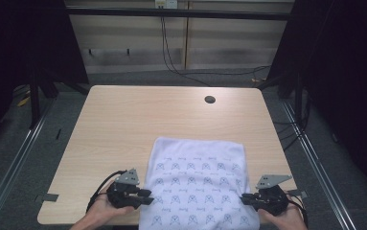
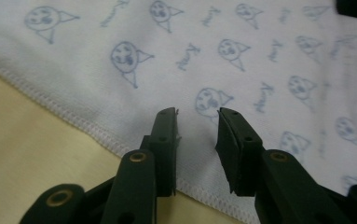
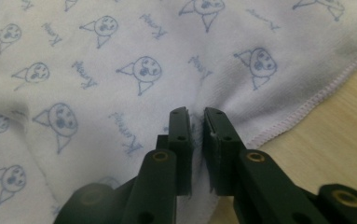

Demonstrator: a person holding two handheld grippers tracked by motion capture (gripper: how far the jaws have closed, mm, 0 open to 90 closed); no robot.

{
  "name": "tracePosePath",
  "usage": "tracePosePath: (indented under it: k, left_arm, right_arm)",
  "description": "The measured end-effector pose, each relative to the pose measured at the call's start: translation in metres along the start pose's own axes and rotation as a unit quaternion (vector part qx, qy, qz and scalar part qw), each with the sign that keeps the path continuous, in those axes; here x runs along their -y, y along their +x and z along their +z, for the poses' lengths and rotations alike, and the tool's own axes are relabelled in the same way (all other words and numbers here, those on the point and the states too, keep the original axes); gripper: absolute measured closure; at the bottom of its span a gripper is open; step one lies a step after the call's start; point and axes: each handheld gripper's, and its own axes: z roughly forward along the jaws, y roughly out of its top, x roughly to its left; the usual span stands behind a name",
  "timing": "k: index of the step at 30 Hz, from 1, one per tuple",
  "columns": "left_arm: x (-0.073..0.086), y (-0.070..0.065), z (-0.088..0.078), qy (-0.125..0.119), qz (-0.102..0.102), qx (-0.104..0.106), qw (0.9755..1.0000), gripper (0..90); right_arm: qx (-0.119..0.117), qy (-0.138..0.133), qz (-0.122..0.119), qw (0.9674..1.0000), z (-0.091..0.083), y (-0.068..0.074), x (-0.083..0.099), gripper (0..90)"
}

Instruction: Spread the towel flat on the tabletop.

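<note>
While the patterned towel [image 1: 198, 184] lies on the table [image 1: 123, 124] with its long axis running away from the person, it is flanked evenly at its near end. The left gripper [image 2: 197, 135] is spread over the hem; the right gripper [image 3: 197, 135] is pinching a fold (cloth bunched between its jaws).

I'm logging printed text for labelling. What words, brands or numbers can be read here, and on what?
Towel: a short blue cursive word repeats between the cartoon faces, too blurred and slanted to read for certain.
Claws and table: no text on them.
No numbers, brands or signs legible.
</note>
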Motion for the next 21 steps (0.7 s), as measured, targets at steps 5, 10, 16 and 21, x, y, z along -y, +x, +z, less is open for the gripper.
tracePosePath:
  k: [5, 10, 16, 21]
  left_arm:
    - [-0.011, 0.034, -0.012, -0.059, -0.043, -0.057, 0.9957, 70.4]
    - [-0.036, 0.085, -0.007, -0.090, -0.078, -0.124, 0.9850, 78.1]
    - [-0.053, 0.113, 0.015, -0.080, -0.109, -0.152, 0.9791, 69.3]
    - [-0.058, 0.110, 0.029, -0.057, -0.086, -0.148, 0.9835, 67.4]
  right_arm:
    - [0.012, -0.082, 0.009, 0.9965, -0.009, -0.015, -0.019, 76.1]
    - [0.055, -0.097, 0.023, 0.9935, 0.008, -0.055, -0.051, 76.7]
    - [0.098, -0.089, 0.063, 0.9892, 0.036, -0.103, -0.076, 68.8]
    - [0.122, -0.058, 0.065, 0.9888, 0.054, -0.116, -0.079, 61.1]
